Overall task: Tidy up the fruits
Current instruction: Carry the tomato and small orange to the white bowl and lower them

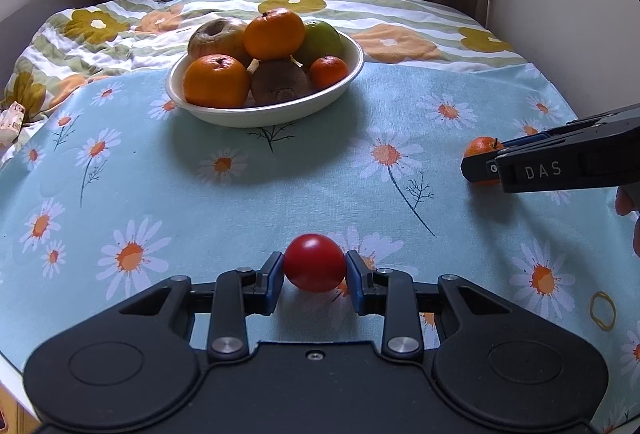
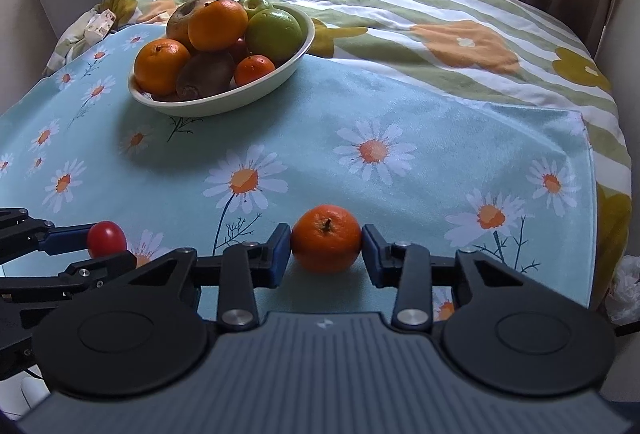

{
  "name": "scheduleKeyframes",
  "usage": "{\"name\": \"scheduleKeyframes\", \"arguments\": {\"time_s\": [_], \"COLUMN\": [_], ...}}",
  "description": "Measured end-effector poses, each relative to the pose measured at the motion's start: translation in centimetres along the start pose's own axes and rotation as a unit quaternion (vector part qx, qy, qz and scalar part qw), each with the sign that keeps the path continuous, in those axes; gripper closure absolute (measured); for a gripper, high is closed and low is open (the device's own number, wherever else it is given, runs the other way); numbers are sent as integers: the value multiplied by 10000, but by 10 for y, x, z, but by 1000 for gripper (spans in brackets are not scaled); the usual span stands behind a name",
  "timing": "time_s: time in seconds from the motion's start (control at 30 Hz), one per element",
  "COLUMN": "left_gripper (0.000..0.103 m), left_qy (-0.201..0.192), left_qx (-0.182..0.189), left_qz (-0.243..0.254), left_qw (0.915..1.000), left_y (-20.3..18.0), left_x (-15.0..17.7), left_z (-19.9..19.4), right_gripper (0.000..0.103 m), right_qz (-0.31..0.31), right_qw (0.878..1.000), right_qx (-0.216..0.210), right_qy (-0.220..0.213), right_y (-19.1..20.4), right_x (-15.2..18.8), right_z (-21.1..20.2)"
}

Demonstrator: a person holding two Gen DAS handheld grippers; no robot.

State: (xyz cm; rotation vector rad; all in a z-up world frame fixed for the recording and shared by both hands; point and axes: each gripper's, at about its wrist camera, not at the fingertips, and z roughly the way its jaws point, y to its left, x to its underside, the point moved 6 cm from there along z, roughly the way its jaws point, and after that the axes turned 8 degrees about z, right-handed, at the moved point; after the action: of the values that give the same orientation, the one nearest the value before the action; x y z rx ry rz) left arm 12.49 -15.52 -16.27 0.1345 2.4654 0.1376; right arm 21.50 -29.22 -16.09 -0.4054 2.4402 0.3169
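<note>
My left gripper (image 1: 315, 270) is shut on a small red tomato (image 1: 315, 267), its blue pads pressing both sides, low over the daisy cloth. In the right wrist view the same tomato (image 2: 106, 238) shows at the far left between the left gripper's fingers. My right gripper (image 2: 326, 240) is shut on a small mandarin (image 2: 326, 239) with its stem facing up; from the left wrist view that mandarin (image 1: 480, 148) sits at the right edge, partly hidden by the right gripper's fingers (image 1: 520, 170). A white bowl (image 1: 340, 94) farther back holds several fruits: oranges, a kiwi, green apples.
The blue daisy cloth (image 1: 240, 194) covers the near table; a striped flowered cover (image 2: 400, 14) lies behind it. A yellow rubber band (image 1: 603, 308) lies at the right. Curtains and a window stand at the back. A person's fingertips (image 1: 626, 202) show at the right edge.
</note>
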Motion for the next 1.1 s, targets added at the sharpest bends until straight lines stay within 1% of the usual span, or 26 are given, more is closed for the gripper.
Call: {"name": "scheduleKeyframes", "arguments": {"time_s": [0.27, 0.57, 0.8, 0.97, 1.1], "left_gripper": [67, 67, 67, 67, 67], "left_qy": [-184, -506, -739, -907, -984], "left_qx": [-73, -191, -229, -170, 5], "left_qz": [-48, -56, 17, 188, 363], "left_qw": [9998, 9985, 9970, 9956, 9945], "left_y": [9, 25, 47, 67, 86], "left_x": [-8, -29, -48, -64, -77], "left_z": [-26, -58, -73, -75, -70], "right_gripper": [50, 50, 50, 50, 50], "right_qz": [-40, -58, -68, 39, 246], "right_qw": [9998, 9990, 9981, 9982, 9978], "right_qx": [-124, -249, -276, -168, -21], "right_qy": [-125, -364, -541, -581, -619], "right_y": [16, 38, 57, 74, 87], "right_x": [-7, -28, -45, -57, -70], "right_z": [-22, -54, -71, -71, -68]}}
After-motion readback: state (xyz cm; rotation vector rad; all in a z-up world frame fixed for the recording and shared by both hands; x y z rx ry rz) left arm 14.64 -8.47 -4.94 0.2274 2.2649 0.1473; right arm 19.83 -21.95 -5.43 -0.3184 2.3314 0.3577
